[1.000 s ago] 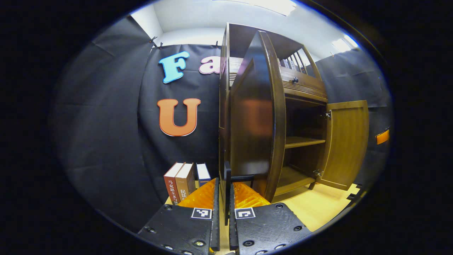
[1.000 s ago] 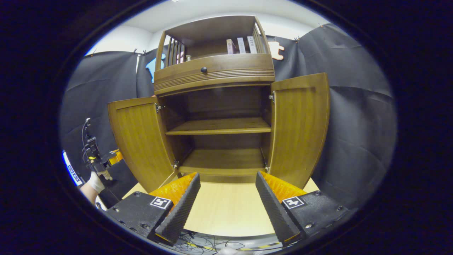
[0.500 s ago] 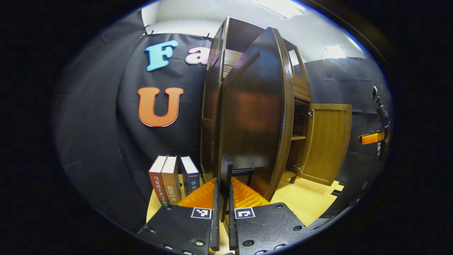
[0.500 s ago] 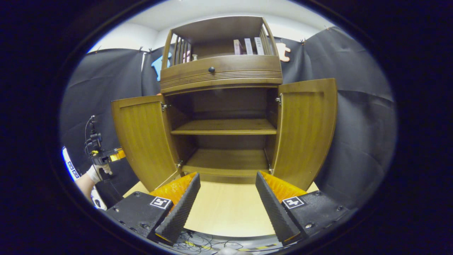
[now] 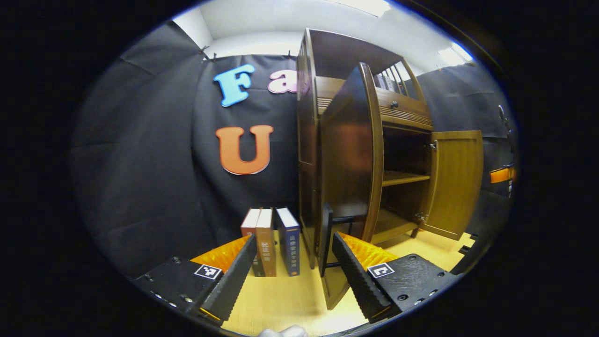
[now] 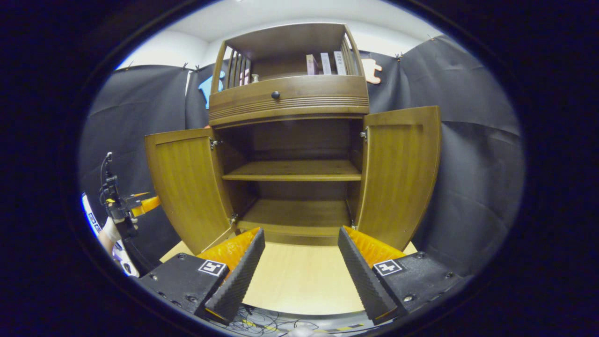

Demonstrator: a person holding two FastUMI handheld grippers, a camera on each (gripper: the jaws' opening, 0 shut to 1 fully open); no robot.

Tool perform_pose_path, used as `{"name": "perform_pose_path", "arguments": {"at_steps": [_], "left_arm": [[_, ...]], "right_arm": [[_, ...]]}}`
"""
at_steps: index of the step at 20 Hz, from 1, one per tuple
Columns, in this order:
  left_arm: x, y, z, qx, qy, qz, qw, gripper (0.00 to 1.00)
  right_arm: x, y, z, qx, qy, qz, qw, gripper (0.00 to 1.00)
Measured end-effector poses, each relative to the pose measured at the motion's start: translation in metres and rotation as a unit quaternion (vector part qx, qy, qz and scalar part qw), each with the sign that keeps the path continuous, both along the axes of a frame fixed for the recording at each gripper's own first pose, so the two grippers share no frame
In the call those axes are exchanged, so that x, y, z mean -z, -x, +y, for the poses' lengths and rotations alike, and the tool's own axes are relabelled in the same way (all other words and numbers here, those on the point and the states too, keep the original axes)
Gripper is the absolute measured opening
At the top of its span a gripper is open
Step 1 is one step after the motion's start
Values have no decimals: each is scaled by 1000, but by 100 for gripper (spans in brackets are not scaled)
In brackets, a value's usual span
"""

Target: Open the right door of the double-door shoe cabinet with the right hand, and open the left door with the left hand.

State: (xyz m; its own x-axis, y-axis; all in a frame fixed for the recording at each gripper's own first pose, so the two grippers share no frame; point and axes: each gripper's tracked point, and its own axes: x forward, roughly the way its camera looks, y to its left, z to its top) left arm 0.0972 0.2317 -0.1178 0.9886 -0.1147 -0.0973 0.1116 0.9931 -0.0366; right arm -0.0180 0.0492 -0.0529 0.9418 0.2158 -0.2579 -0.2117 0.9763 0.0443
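You are finishing step 2; the left door (image 5: 351, 154) is standing wide beside the right door (image 6: 398, 173); your left gripper (image 5: 290, 267) is gaping around its handle (image 5: 326, 238), holding nothing; your right gripper (image 6: 299, 267) is hanging spread and empty; next, I judge, you are only backing away.

The cabinet (image 6: 288, 98) stands on the table (image 6: 299, 276) with its left door (image 6: 187, 182) and right door (image 6: 398, 173) swung out to either side. Inside, a shelf (image 6: 292, 171) lies above the cabinet floor. Three books (image 5: 270, 241) stand on the table left of the cabinet.
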Motion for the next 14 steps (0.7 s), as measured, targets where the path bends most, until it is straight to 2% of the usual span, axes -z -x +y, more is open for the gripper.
{"name": "perform_pose_path", "arguments": {"at_steps": [3,4,5,6,7,14], "left_arm": [[-33,26,15,-76,3,-19,997,96],[-42,37,11,-90,7,-26,996,95],[-50,48,3,-96,12,-28,995,95],[-59,52,-9,-103,11,-30,994,84],[-66,55,-22,-107,6,-28,994,95],[-78,67,-102,-112,-7,-11,994,94]], "right_arm": [[-8,-2,-7,12,1,-15,1000,99],[-12,-4,-11,20,3,-23,1000,99],[-15,-4,-12,24,3,-31,999,99],[-19,-5,-12,25,3,-38,999,99],[-22,-6,-12,25,5,-43,999,99],[-37,-6,-16,34,5,-71,997,99]]}}
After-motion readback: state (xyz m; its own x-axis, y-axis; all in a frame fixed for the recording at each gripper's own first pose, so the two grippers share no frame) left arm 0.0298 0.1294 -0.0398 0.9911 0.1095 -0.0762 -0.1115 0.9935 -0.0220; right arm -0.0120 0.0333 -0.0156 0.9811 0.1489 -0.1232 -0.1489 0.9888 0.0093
